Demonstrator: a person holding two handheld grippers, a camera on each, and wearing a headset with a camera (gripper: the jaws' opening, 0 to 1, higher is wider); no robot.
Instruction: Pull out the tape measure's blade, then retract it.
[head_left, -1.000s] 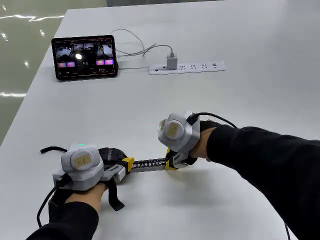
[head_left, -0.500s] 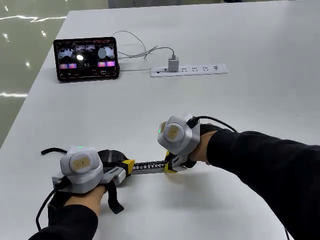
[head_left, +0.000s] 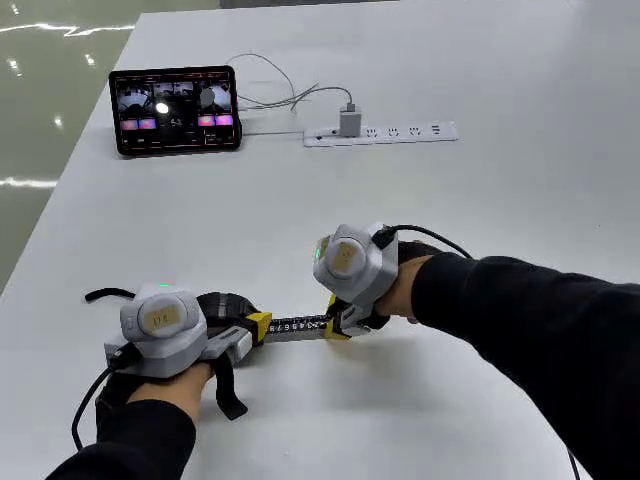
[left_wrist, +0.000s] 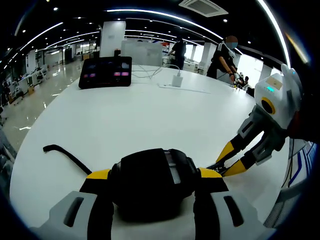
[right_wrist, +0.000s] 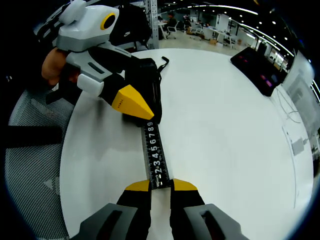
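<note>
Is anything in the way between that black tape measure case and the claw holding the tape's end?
Nothing visible. The blade runs over bare table from the case, clamped in the left gripper, to the right gripper pinching its tip.

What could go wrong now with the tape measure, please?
The right claw pinches the blade only at its tip; it may slip, and the blade would snap back into the case. The left claw grips the case by its sides; a hard pull might twist it loose.
</note>
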